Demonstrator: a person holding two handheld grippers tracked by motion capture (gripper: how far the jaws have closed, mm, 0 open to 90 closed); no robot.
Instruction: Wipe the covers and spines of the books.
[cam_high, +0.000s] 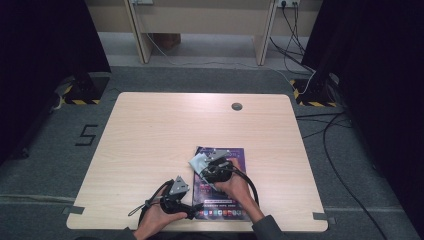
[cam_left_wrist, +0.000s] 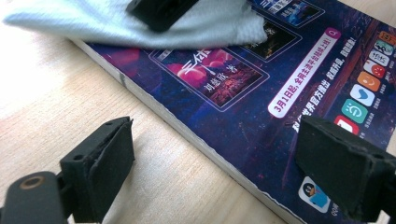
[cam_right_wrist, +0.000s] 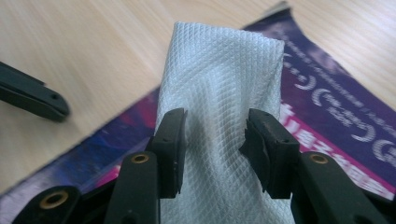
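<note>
While the right claw (cam_right_wrist: 215, 154) pinches a fold of the white paper towel (cam_right_wrist: 224, 93) at the far left corner of the purple poster board (cam_high: 235, 170), near the desk's (cam_high: 150, 125) front edge, the left claw (cam_left_wrist: 210, 172) stands open astride the board's left edge, gripping nothing. Soft, light and easily torn, the towel seems best held by a bunched fold; the stiff, flat board is best steadied at its edge.
</note>
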